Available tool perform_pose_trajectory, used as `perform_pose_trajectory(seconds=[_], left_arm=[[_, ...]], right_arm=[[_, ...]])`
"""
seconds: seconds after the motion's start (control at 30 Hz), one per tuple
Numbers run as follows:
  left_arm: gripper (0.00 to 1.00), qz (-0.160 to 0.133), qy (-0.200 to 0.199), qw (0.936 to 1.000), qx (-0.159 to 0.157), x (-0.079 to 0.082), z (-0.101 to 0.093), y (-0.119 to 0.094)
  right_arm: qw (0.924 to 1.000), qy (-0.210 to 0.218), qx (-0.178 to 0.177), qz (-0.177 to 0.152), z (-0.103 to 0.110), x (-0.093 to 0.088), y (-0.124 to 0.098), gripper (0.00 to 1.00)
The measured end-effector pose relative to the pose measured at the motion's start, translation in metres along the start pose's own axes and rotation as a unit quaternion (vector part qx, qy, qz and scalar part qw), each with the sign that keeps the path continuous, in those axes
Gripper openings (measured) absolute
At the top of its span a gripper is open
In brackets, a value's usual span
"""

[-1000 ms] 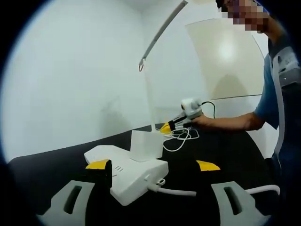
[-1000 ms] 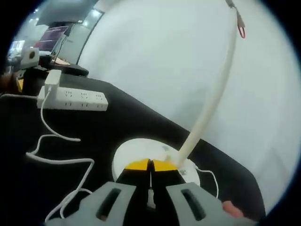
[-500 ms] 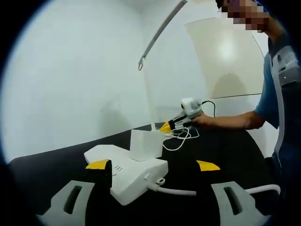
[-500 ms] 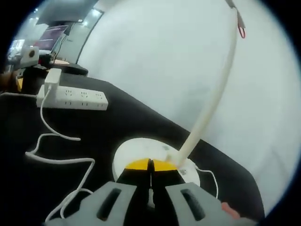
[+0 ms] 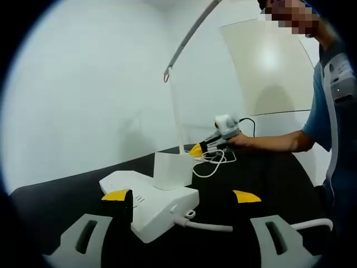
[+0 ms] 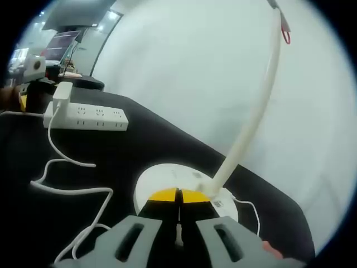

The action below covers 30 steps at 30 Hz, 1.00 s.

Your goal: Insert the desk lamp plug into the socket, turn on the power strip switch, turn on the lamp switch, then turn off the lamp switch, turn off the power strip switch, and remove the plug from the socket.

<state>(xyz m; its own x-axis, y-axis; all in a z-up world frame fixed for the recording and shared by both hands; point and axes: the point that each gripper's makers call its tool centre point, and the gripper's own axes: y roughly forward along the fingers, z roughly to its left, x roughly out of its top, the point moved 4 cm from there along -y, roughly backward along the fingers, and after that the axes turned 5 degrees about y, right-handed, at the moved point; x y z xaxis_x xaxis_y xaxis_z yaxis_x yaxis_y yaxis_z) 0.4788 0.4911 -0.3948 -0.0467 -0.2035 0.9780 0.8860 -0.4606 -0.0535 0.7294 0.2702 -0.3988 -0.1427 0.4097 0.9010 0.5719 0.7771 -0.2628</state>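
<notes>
My right gripper (image 6: 178, 196), jaws closed, presses the lamp base (image 6: 167, 180); light touch, stem looks springy. Left gripper (image 5: 181, 196), jaws wide, flanks the strip (image 5: 149, 202): rigid, may slide.

Both views are bright and evenly lit, the pale wall (image 5: 83, 100) almost washed out. In the left gripper view a soft glare spot sits on the cream panel (image 5: 270, 58), and faint grey shadows fall on the wall behind the lamp stem (image 5: 175, 111). The black table (image 6: 139, 145) swallows detail and shows little sheen. Fisheye bending curves straight lines toward the edges, where things smear and soften. In the right gripper view the far corner, upper left, is small and blurred, with bright ceiling lights (image 6: 114, 15).
</notes>
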Motion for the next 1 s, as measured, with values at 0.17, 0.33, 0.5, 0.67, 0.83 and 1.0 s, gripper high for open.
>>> perform_pose_trajectory(seconds=[0.17, 0.33, 0.5, 0.67, 0.83, 1.0], left_arm=[[0.68, -0.001, -0.001, 1.0000, 0.001, 0.000, 0.002, 0.000], [0.68, -0.002, -0.001, 1.0000, 0.001, 0.000, 0.002, 0.000], [0.68, -0.002, 0.000, 1.0000, 0.000, 0.000, 0.001, 0.000], [0.68, -0.002, 0.000, 1.0000, 0.000, 0.000, 0.000, 0.000], [0.68, -0.002, 0.000, 1.0000, 0.000, 0.000, 0.000, -0.001], [0.68, -0.001, 0.001, 1.0000, 0.000, -0.001, 0.000, -0.001]], right_arm=[[1.0000, -0.008, 0.000, -0.001, 0.001, 0.001, 0.000, 0.03], [0.9995, -0.030, -0.008, 0.003, 0.001, 0.000, 0.000, 0.03], [0.9995, -0.029, -0.016, -0.003, -0.002, 0.002, -0.003, 0.03], [0.9992, -0.031, -0.023, -0.012, -0.004, 0.007, -0.006, 0.03], [0.9990, -0.034, -0.024, -0.016, -0.003, 0.011, -0.008, 0.03], [0.9985, -0.039, -0.028, -0.025, -0.004, 0.018, -0.010, 0.03]])
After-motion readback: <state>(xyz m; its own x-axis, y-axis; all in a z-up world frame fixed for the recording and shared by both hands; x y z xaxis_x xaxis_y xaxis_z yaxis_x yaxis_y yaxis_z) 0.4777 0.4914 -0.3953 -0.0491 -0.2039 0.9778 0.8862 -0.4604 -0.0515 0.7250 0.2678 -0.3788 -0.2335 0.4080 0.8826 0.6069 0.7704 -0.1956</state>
